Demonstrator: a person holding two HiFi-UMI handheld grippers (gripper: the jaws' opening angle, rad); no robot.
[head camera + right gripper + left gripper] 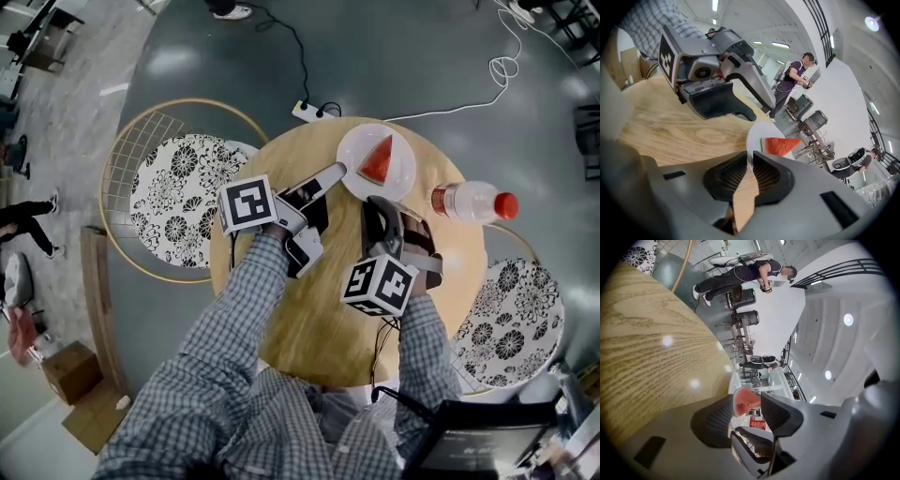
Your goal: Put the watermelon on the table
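A red watermelon wedge [377, 161] lies on a white plate [352, 150] at the far side of the round wooden table [309, 319]. My left gripper [328, 192] hovers at the plate's left edge, jaws open and empty. In the left gripper view the watermelon [745, 400] shows beyond the gap of the left gripper [747, 409], apart from the pads. My right gripper [382, 204] reaches the plate's near rim. In the right gripper view the right gripper [751, 157] is pinched on the rim of the plate [761, 131], with the watermelon [780, 145] just past it.
A clear bottle with a red cap [473, 202] lies on the table's right side. Chairs with floral cushions stand to the left [183, 192] and right [511, 319]. A power strip [305, 112] and cables lie on the floor beyond. People stand far off.
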